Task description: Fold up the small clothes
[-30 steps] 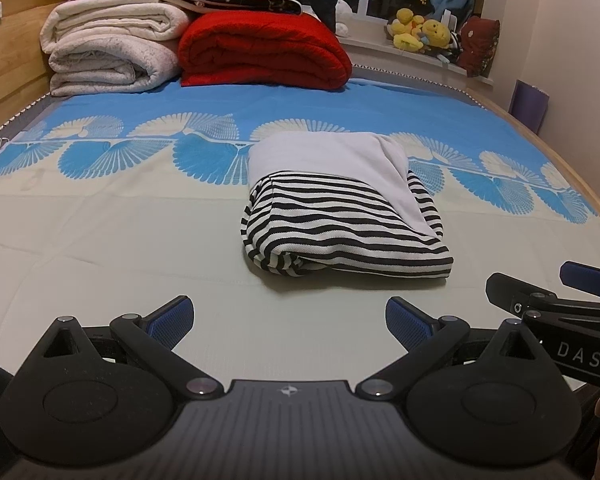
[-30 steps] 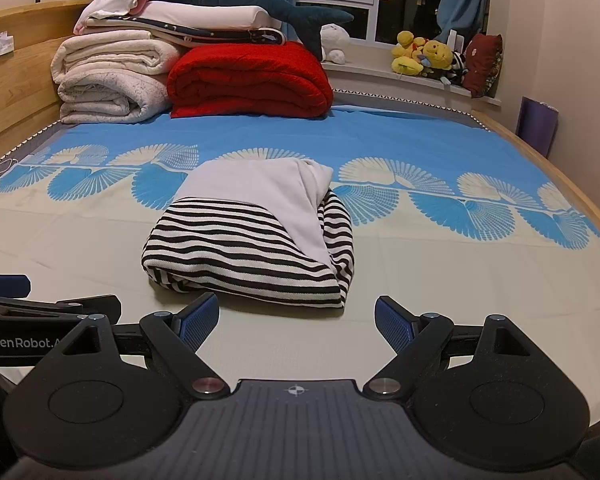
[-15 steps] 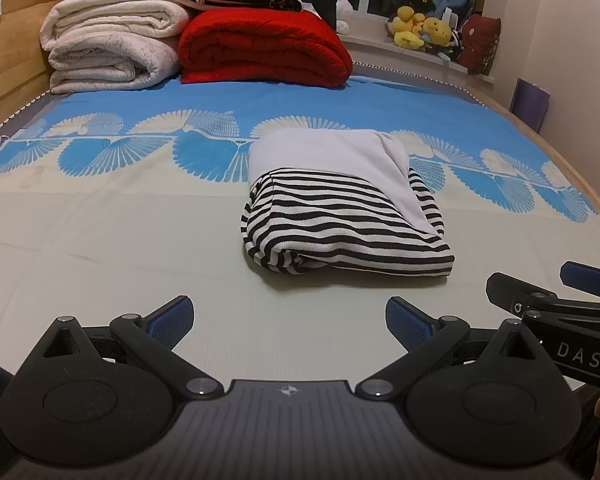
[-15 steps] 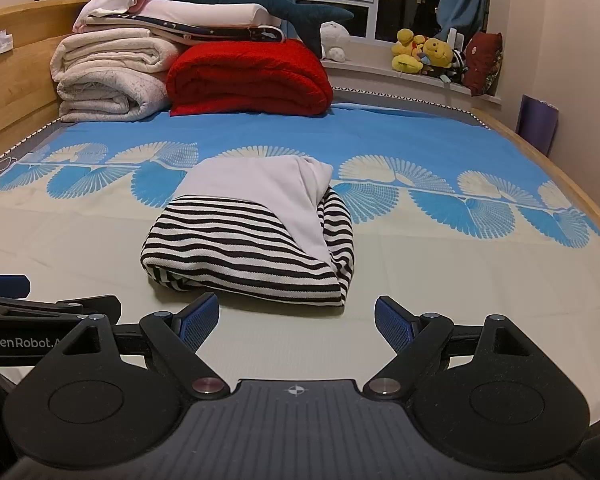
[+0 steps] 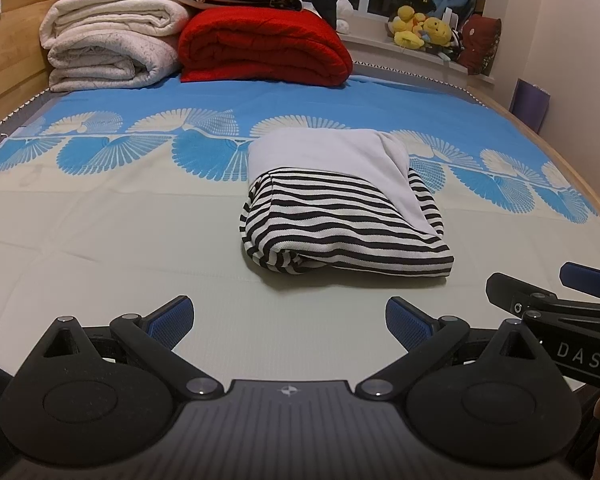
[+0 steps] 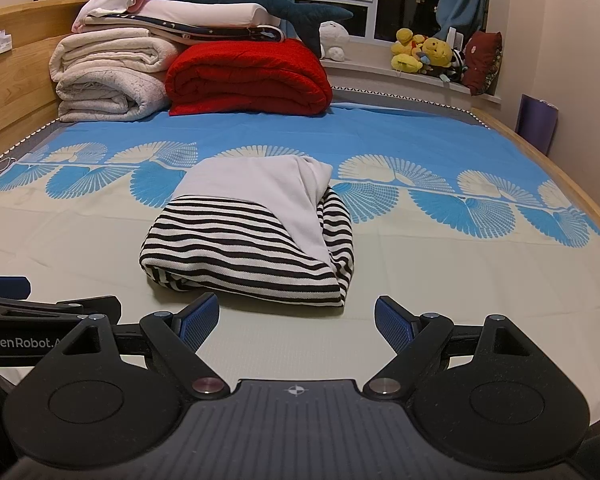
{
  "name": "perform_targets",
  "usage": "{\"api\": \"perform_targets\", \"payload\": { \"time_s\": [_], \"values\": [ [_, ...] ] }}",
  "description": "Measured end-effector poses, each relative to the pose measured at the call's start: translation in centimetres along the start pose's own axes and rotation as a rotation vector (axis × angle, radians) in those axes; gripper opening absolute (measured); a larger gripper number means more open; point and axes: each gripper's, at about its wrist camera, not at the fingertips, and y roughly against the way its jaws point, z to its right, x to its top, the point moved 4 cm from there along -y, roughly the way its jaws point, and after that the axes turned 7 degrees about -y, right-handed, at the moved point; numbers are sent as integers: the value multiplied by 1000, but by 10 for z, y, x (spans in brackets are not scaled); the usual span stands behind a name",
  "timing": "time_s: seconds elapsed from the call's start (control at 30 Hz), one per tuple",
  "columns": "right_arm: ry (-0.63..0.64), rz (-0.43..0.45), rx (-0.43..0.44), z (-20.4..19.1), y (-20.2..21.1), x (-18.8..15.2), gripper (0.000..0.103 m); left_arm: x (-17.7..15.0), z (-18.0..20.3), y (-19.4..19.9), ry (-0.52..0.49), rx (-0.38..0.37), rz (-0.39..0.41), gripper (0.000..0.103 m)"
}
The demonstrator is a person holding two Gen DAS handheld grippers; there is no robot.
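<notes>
A folded black-and-white striped garment with a plain white part on top [image 5: 340,208] lies in the middle of the bed; it also shows in the right wrist view [image 6: 252,236]. My left gripper [image 5: 288,320] is open and empty, a short way in front of the garment's near edge. My right gripper [image 6: 296,316] is open and empty, close to the garment's near edge. The right gripper's side shows at the right edge of the left wrist view [image 5: 556,304]. The left gripper's side shows at the left edge of the right wrist view [image 6: 48,308].
The bed sheet [image 5: 100,240] is beige near me and blue with fan prints farther off. Folded white blankets [image 5: 108,52] and a red blanket [image 5: 264,48] are stacked at the far end. Plush toys [image 6: 424,52] sit on the windowsill. Wooden bed rail [image 6: 572,184] runs along the right.
Both grippers have tilted or drifted slightly, so the garment sits a little differently in view. The garment has not moved and both grippers stay open.
</notes>
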Motion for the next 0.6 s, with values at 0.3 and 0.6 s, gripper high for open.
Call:
{"api": "perform_targets", "payload": {
  "time_s": [0.3, 0.6],
  "values": [
    [1, 0, 1, 1, 0, 1, 86, 0, 0, 0, 1, -1, -1, 102],
    [2, 0, 2, 1, 0, 1, 86, -1, 4, -1, 3, 0, 1, 102]
  ]
}}
